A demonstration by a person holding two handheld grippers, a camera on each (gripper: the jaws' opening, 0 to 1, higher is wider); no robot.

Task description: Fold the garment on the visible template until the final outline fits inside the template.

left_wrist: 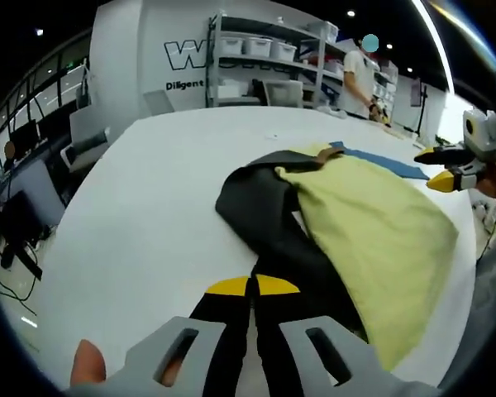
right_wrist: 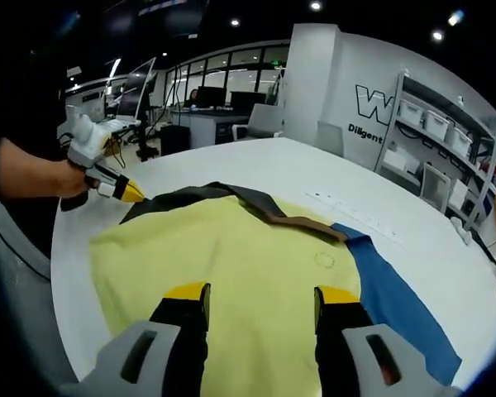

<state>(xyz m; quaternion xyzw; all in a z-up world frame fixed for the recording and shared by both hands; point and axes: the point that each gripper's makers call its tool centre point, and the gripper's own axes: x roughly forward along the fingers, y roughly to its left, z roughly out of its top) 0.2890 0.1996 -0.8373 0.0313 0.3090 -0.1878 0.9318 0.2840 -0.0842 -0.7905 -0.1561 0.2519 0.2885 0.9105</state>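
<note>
White tabletop [left_wrist: 149, 207] runs broad under both views, with shelving of white bins [left_wrist: 256, 45] against the far wall and a person [left_wrist: 357, 78] standing by it; desks with monitors [right_wrist: 132, 95] line the other side of the room. On the table lies the garment [left_wrist: 372, 223] — pale yellow across its body, with a dark grey sleeve and side [left_wrist: 264, 207] and a brown collar band [right_wrist: 289, 217]; it rests partly over the blue template [right_wrist: 397, 306], whose bare part shows beside the yellow cloth. In the left gripper view the left gripper [left_wrist: 252, 285] has its yellow-tipped jaws pressed together just over the dark grey cloth; whether they pinch any fabric I cannot tell. In the right gripper view the right gripper [right_wrist: 260, 294] hovers over the yellow body with its jaws spread wide, holding nothing; the left gripper appears there too, in a hand [right_wrist: 66, 178] at the garment's dark edge.
</note>
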